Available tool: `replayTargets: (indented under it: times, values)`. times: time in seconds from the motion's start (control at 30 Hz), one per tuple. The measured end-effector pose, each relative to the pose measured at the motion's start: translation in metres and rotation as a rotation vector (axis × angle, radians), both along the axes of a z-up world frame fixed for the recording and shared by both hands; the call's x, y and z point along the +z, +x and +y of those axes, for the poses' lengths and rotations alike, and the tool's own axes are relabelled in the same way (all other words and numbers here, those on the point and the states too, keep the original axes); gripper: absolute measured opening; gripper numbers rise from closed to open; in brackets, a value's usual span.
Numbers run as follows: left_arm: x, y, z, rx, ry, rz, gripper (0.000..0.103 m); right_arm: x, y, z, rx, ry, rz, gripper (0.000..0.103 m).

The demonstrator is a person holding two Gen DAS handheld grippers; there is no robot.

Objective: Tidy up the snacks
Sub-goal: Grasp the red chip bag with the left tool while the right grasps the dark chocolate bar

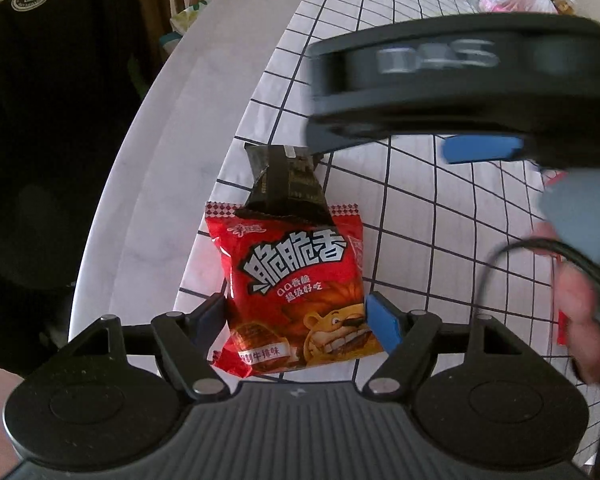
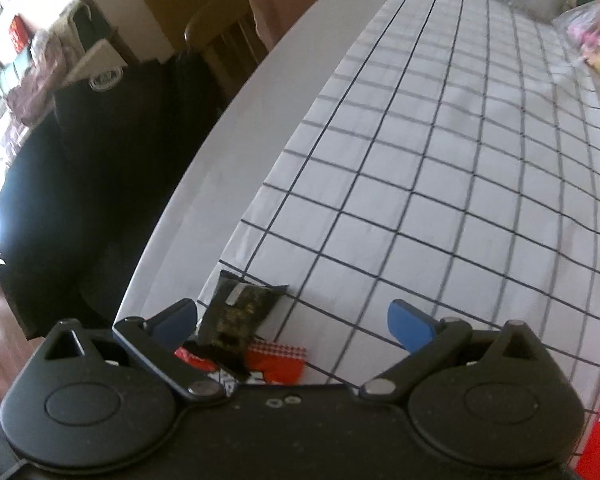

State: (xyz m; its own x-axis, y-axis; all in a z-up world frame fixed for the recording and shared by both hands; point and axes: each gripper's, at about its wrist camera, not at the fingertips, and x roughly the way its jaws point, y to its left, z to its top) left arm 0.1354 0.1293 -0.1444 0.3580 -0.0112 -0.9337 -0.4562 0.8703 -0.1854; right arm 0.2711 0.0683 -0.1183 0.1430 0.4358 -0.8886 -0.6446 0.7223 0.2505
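Glossy red packet (image 1: 296,292) under crinkled black wrapper (image 1: 286,178) on checked cloth (image 1: 420,216).

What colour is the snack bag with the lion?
Red snack bag, clearest in the left wrist view.

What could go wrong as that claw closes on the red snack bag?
The black packet overlaps the red snack bag's top edge, so lifting the bag may drag or flip it. Both lie near the table's edge, so either could slide off. The right gripper hangs close above, risking a bump with the left gripper.
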Motion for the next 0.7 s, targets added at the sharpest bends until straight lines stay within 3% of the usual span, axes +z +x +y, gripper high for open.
replayTargets:
  times: [0.37, 0.47, 0.53, 0.7]
  values:
    - [0.004, -0.013, 0.020, 0.030, -0.034, -0.023, 0.076, -0.023, -0.006, 0.035, 0.084, -0.061, 0.079, 0.076]
    - [0.003, -0.015, 0.020, 0.034, -0.030, -0.020, 0.076, -0.026, -0.006, 0.041, 0.099, -0.065, 0.090, 0.063]
    - [0.004, -0.015, 0.020, 0.035, -0.028, -0.018, 0.076, -0.027, -0.005, 0.041, 0.108, -0.055, 0.101, 0.049]
    - [0.005, -0.011, 0.015, 0.012, -0.024, -0.018, 0.076, -0.025, 0.000, 0.035, 0.114, -0.034, 0.120, 0.035]
